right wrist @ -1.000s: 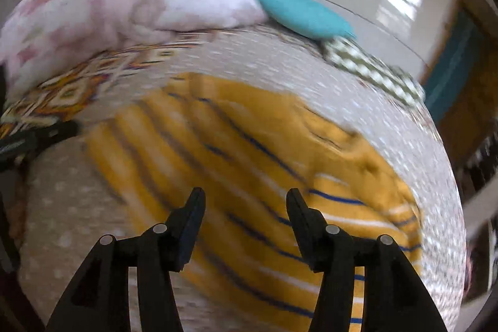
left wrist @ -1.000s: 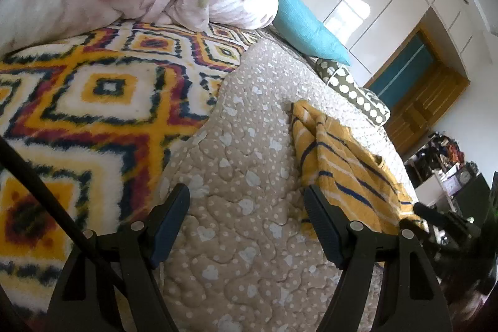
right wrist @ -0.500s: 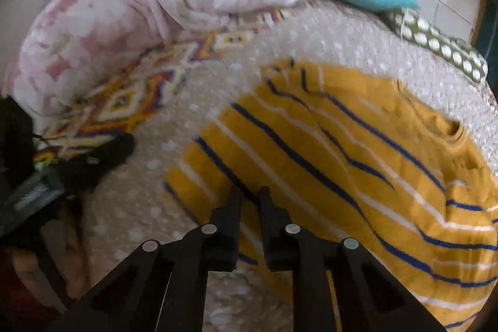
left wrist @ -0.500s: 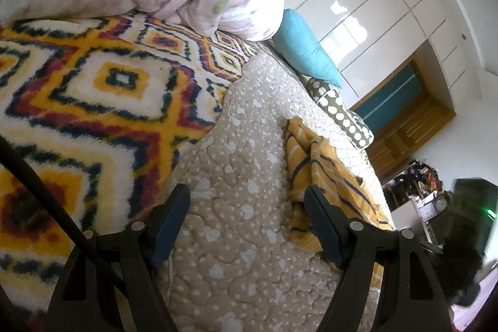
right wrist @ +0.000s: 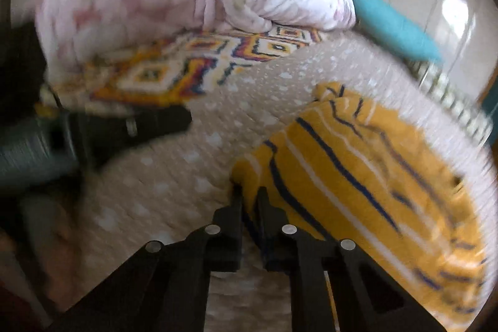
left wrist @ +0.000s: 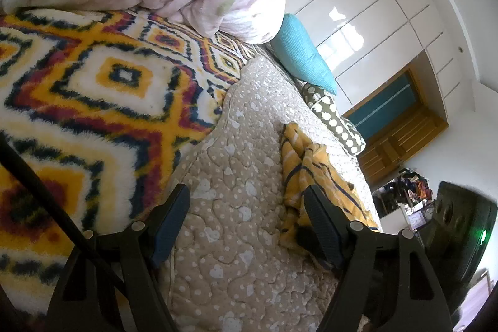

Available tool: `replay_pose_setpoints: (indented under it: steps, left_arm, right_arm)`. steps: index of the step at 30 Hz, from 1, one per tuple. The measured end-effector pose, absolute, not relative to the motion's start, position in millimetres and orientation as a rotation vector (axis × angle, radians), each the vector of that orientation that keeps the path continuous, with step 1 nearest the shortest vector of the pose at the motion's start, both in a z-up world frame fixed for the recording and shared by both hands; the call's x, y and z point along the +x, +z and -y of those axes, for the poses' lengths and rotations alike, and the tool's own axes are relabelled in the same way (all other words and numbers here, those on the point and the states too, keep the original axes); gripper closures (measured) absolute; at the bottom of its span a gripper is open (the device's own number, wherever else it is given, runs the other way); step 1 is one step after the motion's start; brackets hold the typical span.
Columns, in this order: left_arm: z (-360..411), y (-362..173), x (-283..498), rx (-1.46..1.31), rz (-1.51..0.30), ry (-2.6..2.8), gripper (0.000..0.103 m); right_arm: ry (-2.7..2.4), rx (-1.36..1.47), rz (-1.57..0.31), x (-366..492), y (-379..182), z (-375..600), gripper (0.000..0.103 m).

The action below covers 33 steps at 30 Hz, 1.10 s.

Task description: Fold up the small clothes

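Right claw (right wrist: 249,198) clamped on near corner of striped shirt (right wrist: 358,170), lying on bed quilt (right wrist: 186,164), long axis toward 1 o'clock. Left claw (left wrist: 246,220) apart, empty, shirt at its 2 o'clock.

bed's beige heart-print quilt (left wrist: 236,226) carries striped yellow shirt (left wrist: 314,176) at 3 o'clock, patterned fleece blanket (left wrist: 102,101) at 9, teal pillow (left wrist: 302,55) at 1

right gripper (right wrist: 249,201) now clamped on striped shirt (right wrist: 358,164) (near edge), shirt bunched
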<state>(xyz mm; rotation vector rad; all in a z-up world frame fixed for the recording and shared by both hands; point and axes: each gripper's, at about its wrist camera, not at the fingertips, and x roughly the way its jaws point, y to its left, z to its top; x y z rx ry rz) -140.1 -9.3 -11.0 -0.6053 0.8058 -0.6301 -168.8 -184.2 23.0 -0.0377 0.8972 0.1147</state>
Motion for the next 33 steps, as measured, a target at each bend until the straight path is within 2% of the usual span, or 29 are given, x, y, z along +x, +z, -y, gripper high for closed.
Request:
replay_pose_setpoints:
  steps: [5, 7, 13, 16, 21, 22, 23, 24, 25, 26, 27, 28, 29, 33]
  left_arm:
    - [9, -12, -139, -0.598, -0.81, -0.627, 0.028]
    - [10, -11, -139, -0.592, -0.813, -0.625, 0.028]
    - [14, -10, -139, -0.568, -0.82, -0.618, 0.028]
    - [15, -9, -140, -0.557, -0.822, -0.613, 0.028]
    - [19, -7, -139, -0.533, -0.828, -0.604, 0.028]
    - [20, -7, -139, -0.529, -0.829, -0.601, 0.028]
    - [20, -7, -139, -0.524, -0.83, -0.599, 0.028]
    - [21, -6, -139, -0.518, -0.832, -0.596, 0.028]
    - [22, -6, -139, -0.513, -0.833, -0.594, 0.028]
    - [23, -6, -139, -0.505, -0.835, -0.59, 0.028]
    - [24, -6, -139, -0.499, -0.836, -0.588, 0.028]
    - [24, -6, -139, -0.492, -0.838, -0.584, 0.028]
    - [25, -5, -139, -0.484, -0.839, -0.581, 0.028]
    - [31, -4, -139, -0.439, -0.849, -0.558, 0.028]
  right_arm:
    - [0.185, 0.197, -0.924, -165, 14, 200, 0.094]
    - [0.199, 0.236, -0.923, -166, 14, 206, 0.091]
    - [0.181, 0.328, -0.842, -196, 46, 252, 0.084]
    - [0.047, 0.354, -0.806, -220, 56, 310, 0.084]
    - [-0.274, 0.475, -0.853, -259, 34, 438, 0.068]
    - [-0.307, 0.483, -0.866, -264, 30, 456, 0.07]
    - [-0.327, 0.503, -0.872, -274, 25, 480, 0.083]
    - [-0.368, 0.506, -0.874, -283, 25, 498, 0.09]
    - [-0.428, 0.498, -0.86, -293, 30, 512, 0.089]
    - [-0.559, 0.464, -0.839, -309, 39, 530, 0.081]
    - [-0.6, 0.461, -0.823, -318, 42, 538, 0.063]
    - [-0.627, 0.491, -0.796, -336, 48, 555, 0.054]
    - [-0.625, 0.524, -0.778, -348, 50, 564, 0.05]
    - [-0.56, 0.635, -0.729, -402, 53, 582, 0.049]
